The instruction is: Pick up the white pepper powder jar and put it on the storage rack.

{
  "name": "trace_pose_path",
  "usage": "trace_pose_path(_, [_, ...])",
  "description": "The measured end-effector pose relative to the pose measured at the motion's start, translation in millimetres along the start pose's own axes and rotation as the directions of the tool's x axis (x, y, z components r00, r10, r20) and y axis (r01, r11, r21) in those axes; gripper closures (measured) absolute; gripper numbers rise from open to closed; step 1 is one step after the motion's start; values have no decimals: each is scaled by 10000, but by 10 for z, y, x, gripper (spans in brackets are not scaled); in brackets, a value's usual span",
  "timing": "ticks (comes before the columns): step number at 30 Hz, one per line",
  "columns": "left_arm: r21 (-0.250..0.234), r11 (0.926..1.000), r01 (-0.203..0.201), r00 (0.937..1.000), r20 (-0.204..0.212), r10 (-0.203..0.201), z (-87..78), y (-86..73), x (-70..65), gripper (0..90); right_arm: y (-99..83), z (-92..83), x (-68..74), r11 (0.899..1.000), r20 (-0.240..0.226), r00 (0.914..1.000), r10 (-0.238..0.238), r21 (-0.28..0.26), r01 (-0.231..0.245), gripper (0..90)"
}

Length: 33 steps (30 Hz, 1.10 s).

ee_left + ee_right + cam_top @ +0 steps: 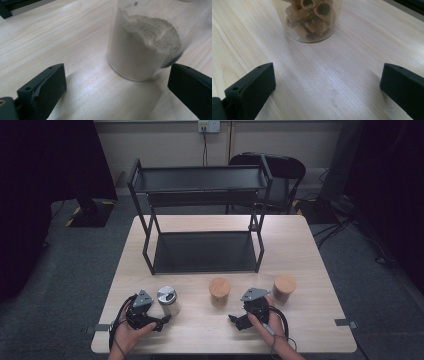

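As seen from the high view, the wooden table (pixel 300 245) carried a black two-tier rack (pixel 202 215) at its far side and three jars in a row nearer the person. The left gripper (pixel 162 321) rested beside the metal-lidded jar (pixel 168 300), which stood upright just ahead of it and slightly to its right. The right gripper (pixel 234 319) lay between two wood-lidded jars, the middle jar (pixel 219 291) ahead and to its left, the right-hand jar (pixel 284 288) ahead and to its right. Each hand was clearly nearer its own jar than the other's.

From the left gripper view, the jaws stood wide apart and held nothing. The metal-lidded jar (pixel 145 42), filled with pale powder, stood upright just beyond the tips, off-centre toward the right jaw and near it; I could not tell whether it touched. A short push forward with a small shift right would probably bring it between the pads.

From the right gripper view, the jaws were fully spread and empty. A jar of tube-shaped pasta (pixel 310 18) stood upright farther ahead, left of the centre line; which of the two wood-lidded jars it was I could not tell.
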<state>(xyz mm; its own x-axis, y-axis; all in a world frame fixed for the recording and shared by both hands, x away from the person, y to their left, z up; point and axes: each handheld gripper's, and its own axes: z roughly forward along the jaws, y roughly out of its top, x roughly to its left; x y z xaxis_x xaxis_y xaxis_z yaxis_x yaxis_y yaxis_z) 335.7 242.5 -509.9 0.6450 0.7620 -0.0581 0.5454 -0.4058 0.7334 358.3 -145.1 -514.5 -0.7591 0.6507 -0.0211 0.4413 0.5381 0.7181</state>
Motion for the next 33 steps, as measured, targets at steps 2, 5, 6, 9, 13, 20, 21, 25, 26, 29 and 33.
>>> trace_pose_path(2, [-43, 10000, 44, 10000, 54, -44, 1, 8, -2, 15, 0, 0, 1, 10000, -2, 10000, 7, -2, -7, 0])
trace_pose_path(5, [-154, 9998, 111, 9999, 125, -109, -1, 20, -7, 15, 0, 0, 0, 10000, -1, 10000, 0, 0, 0, 0])
trace_pose_path(6, [-174, 9998, 118, 9998, 137, -116, 0, 21, -9, 16, 0, 0, 0, 10000, 0, 10000, -1, 1, 1, 0])
trace_pose_path(9, [-231, 9997, 89, 9998, 166, -85, -7, 28, -13, 21, 0, 0, 0, 10000, 0, 10000, 1, 1, -1, 0])
trace_pose_path(13, [-345, 9994, 57, 9998, 199, -50, -11, 44, -24, 22, 0, 0, 0, 10000, -1, 10000, 1, -1, -1, 0])
trace_pose_path(20, [-401, 9992, -37, 9995, 314, 50, 12, 77, -45, 23, 0, 0, 0, 10000, -1, 10000, 0, 0, 0, 0])
trace_pose_path(21, [-424, 9991, -36, 9994, 337, 50, 16, 82, -48, 23, 0, 0, 0, 10000, -1, 10000, 1, 0, -1, 0])
trace_pose_path(25, [-528, 9986, -98, 9992, 392, 119, 23, 103, -54, 33, 0, 0, 0, 10000, -1, 10000, -2, 0, 2, 0])
trace_pose_path(26, [-572, 9983, -78, 9991, 405, 101, 27, 106, -57, 33, 0, 0, 1, 10000, -3, 10000, 7, -3, -7, 0])
trace_pose_path(29, [-558, 9984, -90, 9992, 391, 112, 32, 112, -57, 33, 0, 0, 0, 10000, -1, 10000, 2, 1, -2, 0])
trace_pose_path(33, [-586, 9983, -28, 9992, 396, 51, 40, 112, -52, 33, 0, 0, 0, 10000, -2, 10000, 0, 1, 0, 0])
